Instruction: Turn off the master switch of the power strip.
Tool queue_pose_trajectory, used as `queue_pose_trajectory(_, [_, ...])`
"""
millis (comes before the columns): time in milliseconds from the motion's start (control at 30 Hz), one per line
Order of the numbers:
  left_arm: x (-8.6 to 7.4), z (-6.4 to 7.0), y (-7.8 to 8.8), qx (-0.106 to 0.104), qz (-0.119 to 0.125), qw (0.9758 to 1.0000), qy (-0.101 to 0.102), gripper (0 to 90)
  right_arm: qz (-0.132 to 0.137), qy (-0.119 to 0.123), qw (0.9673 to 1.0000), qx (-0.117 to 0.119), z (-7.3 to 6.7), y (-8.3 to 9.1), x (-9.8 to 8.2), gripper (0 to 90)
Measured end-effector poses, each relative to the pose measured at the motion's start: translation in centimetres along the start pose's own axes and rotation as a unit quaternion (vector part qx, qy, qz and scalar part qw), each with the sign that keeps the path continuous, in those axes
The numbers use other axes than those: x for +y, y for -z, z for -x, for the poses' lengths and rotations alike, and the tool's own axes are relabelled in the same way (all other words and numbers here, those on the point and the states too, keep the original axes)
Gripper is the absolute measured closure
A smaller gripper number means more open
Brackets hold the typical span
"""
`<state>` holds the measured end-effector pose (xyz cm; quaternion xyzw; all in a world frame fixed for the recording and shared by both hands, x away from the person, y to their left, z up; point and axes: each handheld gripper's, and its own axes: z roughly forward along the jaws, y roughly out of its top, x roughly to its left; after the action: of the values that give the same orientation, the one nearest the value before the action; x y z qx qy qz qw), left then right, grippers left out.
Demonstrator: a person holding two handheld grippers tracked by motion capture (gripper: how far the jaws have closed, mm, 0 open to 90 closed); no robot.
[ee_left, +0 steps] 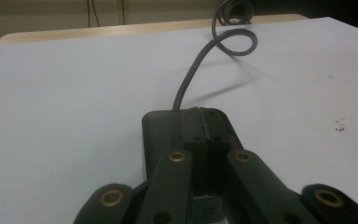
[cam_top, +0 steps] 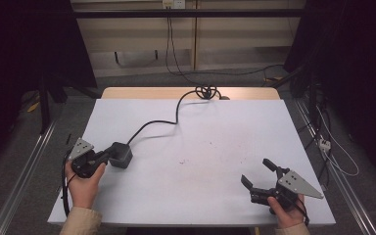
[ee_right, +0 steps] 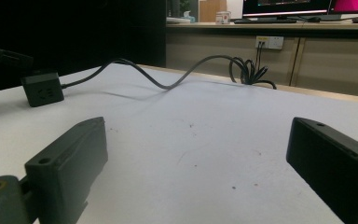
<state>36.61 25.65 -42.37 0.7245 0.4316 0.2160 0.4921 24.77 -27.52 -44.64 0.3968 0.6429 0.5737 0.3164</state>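
- White table (cam_top: 200, 147): bare apart from faint specks near centre; wooden far edge visible at 12 o'clock.
- Dark box (cam_top: 121, 154): resting on the table toward 8 o'clock in the high view, a small squarish block with a dark cable (cam_top: 161, 121) leaving its far side.
- Cable: running from the box toward 12 o'clock, curving across the table and ending in a coiled bundle (cam_top: 206, 91) at the far edge.
- Left gripper (cam_top: 108, 154): held in the left hand (cam_top: 84, 182) at 8 o'clock, jaws drawn together to a thin seam and lying on top of the box; in the left gripper view (ee_left: 205, 140) pressed flat against each other over the box top (ee_left: 156, 128), nothing seen between them.
- Right gripper (cam_top: 257, 174): held in the right hand (cam_top: 286, 213) at 4 o'clock, jaws spread wide, holding nothing, bare table between them in the right gripper view (ee_right: 196, 158).
- Box in the right gripper view (ee_right: 43, 94): well apart, at 10 o'clock.
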Motion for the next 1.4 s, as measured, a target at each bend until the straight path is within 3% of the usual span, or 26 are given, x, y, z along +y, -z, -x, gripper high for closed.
queue_pose_trajectory(167, [0.03,-0.05,0.08,-0.001,0.003,1.0,0.004,89.7,0.0,0.0,1.0,0.0,0.0,0.0,0.01,4.7])
queue_pose_trajectory(600, [0.16,-0.1,0.11,0.003,0.006,0.9999,0.008,70.6,0.0,0.0,1.0,0.001,-0.01,0.0,0.01,4.7])
queue_pose_trajectory(867, [0.26,0.08,-0.01,-0.006,0.003,0.9999,0.01,62.0,0.0,0.0,1.0,0.002,-0.02,-0.01,0.01,4.7])
queue_pose_trajectory(1167, [0.31,0.22,-0.03,-0.014,0.002,0.9998,0.016,42.8,0.001,-0.001,1.0,0.002,-0.02,-0.13,0.07,4.7])
queue_pose_trajectory(1400, [0.36,0.26,0.08,-0.008,0.008,0.9997,0.022,25.3,0.0,0.0,1.0,0.004,-0.12,-0.2,0.08,4.7])
